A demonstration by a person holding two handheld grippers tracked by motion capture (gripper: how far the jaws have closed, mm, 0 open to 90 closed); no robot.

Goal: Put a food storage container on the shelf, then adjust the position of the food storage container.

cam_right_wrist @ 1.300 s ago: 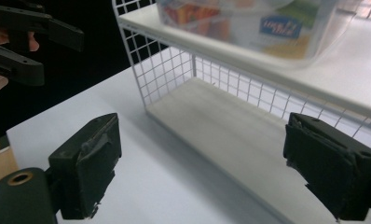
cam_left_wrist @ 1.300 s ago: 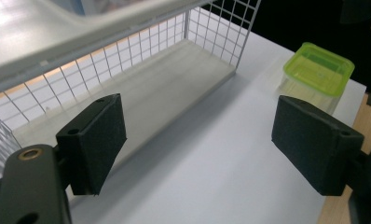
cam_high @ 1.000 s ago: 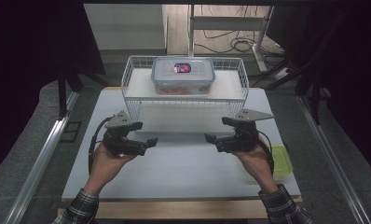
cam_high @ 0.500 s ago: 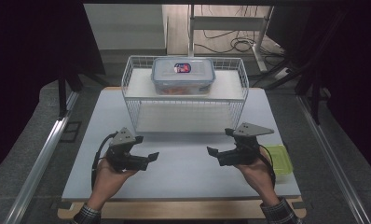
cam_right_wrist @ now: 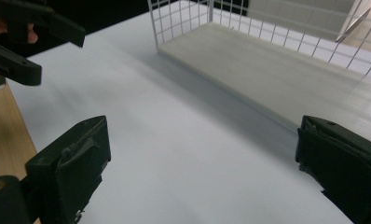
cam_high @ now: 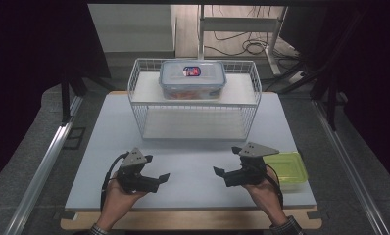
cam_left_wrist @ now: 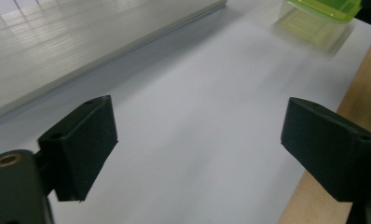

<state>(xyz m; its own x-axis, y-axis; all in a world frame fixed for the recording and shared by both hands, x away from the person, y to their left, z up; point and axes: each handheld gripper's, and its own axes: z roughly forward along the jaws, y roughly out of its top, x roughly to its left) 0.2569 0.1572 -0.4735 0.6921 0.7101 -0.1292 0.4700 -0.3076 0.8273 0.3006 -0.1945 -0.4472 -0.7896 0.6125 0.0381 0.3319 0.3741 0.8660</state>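
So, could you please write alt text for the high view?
Two hands hold open black grippers, left gripper and right gripper, low over a white table. Behind stands a white wire rack with a clear lidded box on top; a green container lies at right.

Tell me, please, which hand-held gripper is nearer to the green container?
Right. The right hand-held gripper sits just beside the green container, while the left hand-held gripper lies across the table.

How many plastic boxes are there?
2: a clear box with a lid on the top shelf of the wire rack, and a green box by the table's near right corner.
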